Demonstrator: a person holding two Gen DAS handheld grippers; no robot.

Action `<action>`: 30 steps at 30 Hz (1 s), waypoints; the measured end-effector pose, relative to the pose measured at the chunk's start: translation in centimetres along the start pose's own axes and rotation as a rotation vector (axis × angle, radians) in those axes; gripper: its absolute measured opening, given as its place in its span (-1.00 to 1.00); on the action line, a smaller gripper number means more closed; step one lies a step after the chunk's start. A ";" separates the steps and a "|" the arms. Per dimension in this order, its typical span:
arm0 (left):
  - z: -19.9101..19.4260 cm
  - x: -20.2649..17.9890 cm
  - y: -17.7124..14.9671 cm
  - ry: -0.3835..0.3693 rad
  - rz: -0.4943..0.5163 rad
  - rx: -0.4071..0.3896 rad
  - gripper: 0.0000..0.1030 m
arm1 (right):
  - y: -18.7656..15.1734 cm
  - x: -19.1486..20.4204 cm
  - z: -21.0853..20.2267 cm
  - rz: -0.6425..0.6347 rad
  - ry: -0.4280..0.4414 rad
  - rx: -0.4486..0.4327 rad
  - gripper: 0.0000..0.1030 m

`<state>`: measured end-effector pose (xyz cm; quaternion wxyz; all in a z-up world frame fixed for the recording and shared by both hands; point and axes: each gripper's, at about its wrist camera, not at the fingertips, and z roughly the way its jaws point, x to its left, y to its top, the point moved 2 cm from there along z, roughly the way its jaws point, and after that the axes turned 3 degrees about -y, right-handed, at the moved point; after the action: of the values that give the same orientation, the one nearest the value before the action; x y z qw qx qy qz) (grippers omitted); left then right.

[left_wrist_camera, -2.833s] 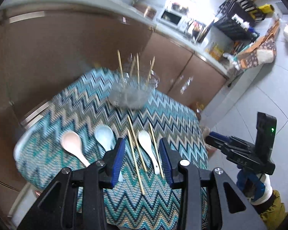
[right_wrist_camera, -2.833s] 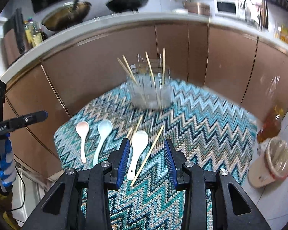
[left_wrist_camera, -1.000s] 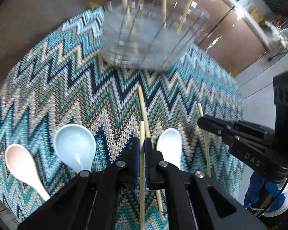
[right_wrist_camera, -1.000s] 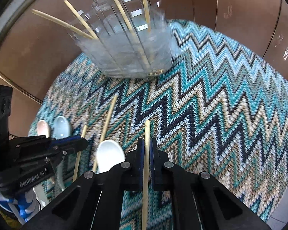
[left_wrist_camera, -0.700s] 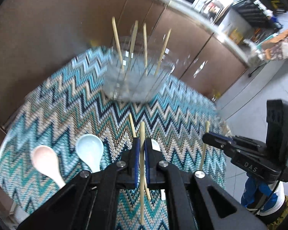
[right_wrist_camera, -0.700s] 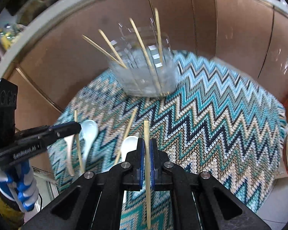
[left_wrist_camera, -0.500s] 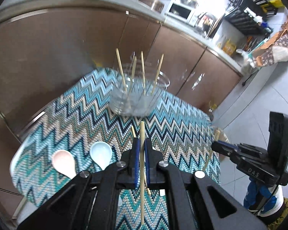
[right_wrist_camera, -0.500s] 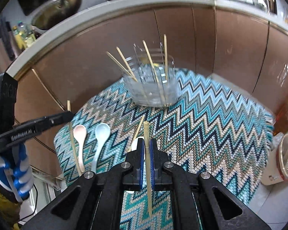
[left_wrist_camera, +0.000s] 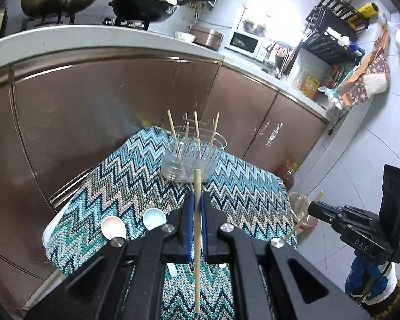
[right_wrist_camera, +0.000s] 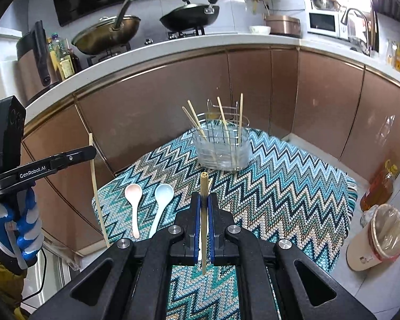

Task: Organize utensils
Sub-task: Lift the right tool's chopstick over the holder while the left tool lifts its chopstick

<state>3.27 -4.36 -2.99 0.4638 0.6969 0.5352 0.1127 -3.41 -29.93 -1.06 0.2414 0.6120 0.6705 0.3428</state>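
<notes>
I had a chopstick in each gripper. My left gripper (left_wrist_camera: 196, 202) was clamped narrow on one chopstick (left_wrist_camera: 197, 213), which ran up between the pads with its tip pointing toward the holder (left_wrist_camera: 192, 160); my right gripper (right_wrist_camera: 204, 205) was pinched just as tight on a second chopstick (right_wrist_camera: 204, 213), also lined up along the fingers. Both were lifted clear of the cloth (right_wrist_camera: 280, 186), well short of the holder at its far end. Four chopsticks (right_wrist_camera: 240, 117) stood leaning in the holder, so I judged that part of the sorting done. What was left: these two had to go in, and at least one more stick (right_wrist_camera: 210, 182) seemed to lie on the cloth just beyond my right fingertips, mostly hidden. The pink spoon (right_wrist_camera: 133, 194) and the blue spoon (right_wrist_camera: 163, 193) lay side by side on the cloth, untouched, and a white handle (right_wrist_camera: 199, 245) showed under my right gripper, likely a third spoon. By my reckoning I was about halfway through.
</notes>
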 end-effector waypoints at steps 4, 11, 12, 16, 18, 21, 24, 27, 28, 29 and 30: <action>-0.8 -0.3 0.6 0.000 0.013 -0.028 -0.91 | 0.5 0.4 -1.0 -0.008 -0.006 -0.027 -0.90; -1.0 -0.5 2.0 -0.008 0.020 -0.058 -0.91 | 2.3 0.4 -1.6 -0.008 0.007 -0.091 -0.90; -0.8 -0.5 2.3 -0.011 0.018 -0.060 -0.91 | 2.6 0.4 -1.5 -0.009 0.010 -0.098 -0.90; -0.2 -0.4 3.7 -0.019 0.018 -0.079 -0.91 | 4.2 0.5 -1.2 -0.024 0.020 -0.134 -0.90; 0.0 -0.4 4.6 -0.024 0.021 -0.087 -0.91 | 5.4 0.5 -1.1 -0.034 0.023 -0.159 -0.90; 0.3 -0.5 6.3 -0.026 0.036 -0.108 -0.91 | 7.3 0.5 -1.1 -0.052 0.028 -0.205 -0.90; 0.4 -0.6 7.8 -0.035 0.042 -0.130 -0.91 | 9.0 0.5 -1.1 -0.061 0.043 -0.245 -0.90; 0.5 -0.9 9.7 -0.047 0.048 -0.169 -0.91 | 10.9 0.3 -1.0 -0.064 0.058 -0.287 -0.90; 0.6 -1.0 10.3 -0.050 0.051 -0.183 -0.91 | 11.6 0.2 -1.0 -0.063 0.064 -0.303 -0.90; 0.7 -1.1 11.0 -0.054 0.052 -0.198 -0.91 | 12.2 0.1 -0.9 -0.063 0.067 -0.315 -0.90; 0.7 -1.2 11.5 -0.058 0.052 -0.207 -0.91 | 12.9 -0.1 -0.8 -0.061 0.071 -0.329 -0.90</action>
<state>10.63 -5.73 5.84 0.5457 0.6618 0.4887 0.1592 4.47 -29.90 9.16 0.3248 0.5312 0.6316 0.4620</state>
